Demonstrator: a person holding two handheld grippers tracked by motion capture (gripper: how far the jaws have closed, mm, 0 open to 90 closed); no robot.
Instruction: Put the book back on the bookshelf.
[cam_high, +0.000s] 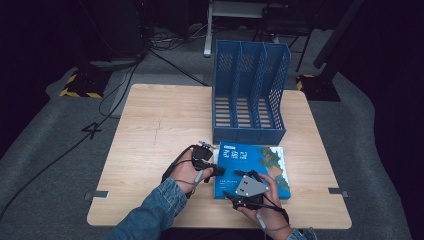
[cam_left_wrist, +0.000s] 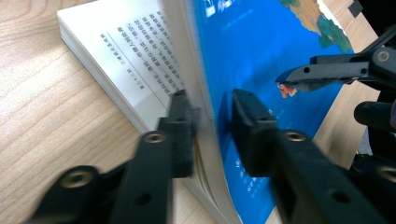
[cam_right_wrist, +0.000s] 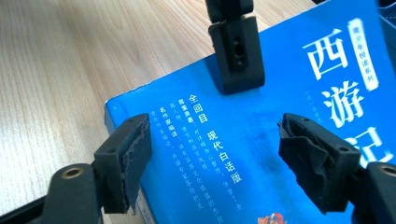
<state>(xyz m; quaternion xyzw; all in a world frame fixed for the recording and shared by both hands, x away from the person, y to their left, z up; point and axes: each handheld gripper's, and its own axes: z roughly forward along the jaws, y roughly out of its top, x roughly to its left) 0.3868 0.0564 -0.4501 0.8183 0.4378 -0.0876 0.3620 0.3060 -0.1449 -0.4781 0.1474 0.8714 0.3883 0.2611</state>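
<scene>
Left gripper clenched on the book's cover edge, book flat on surface. Right gripper released, hovering just above cover. Judged best: lift slowly, pinch kept deep.

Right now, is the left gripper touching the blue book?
Touching. In the left gripper view, the left gripper has its jaws pinched on the lifted blue cover and some pages of the blue book, one jaw on each side.

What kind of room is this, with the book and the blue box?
Probably a recording studio or lab, not a home. A lone wooden table stands on grey carpet against a dark background, cables trail across the floor, and yellow-black hazard tape marks equipment bases.
</scene>
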